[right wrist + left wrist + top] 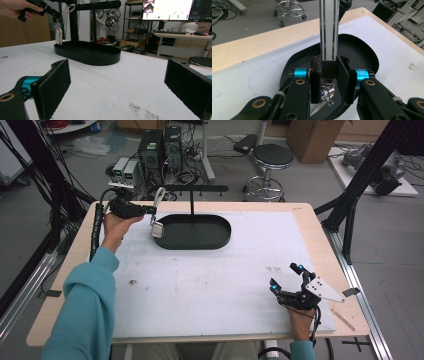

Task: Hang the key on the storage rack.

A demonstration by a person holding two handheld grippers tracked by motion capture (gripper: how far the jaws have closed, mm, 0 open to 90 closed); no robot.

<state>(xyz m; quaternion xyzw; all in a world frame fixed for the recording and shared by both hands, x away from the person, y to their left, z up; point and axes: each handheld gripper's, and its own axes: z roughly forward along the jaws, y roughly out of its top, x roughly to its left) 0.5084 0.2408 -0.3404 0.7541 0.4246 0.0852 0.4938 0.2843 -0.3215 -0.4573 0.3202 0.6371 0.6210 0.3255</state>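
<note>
Where left gripper (329, 82) clamps lanyard (329, 30), keyring (327, 94) half hidden.

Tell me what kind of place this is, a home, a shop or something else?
Most likely a lab or workshop: computer towers stand on the floor amid loose cables, a monitor sits on a desk beyond the table, and a round stool stands nearby.
</note>
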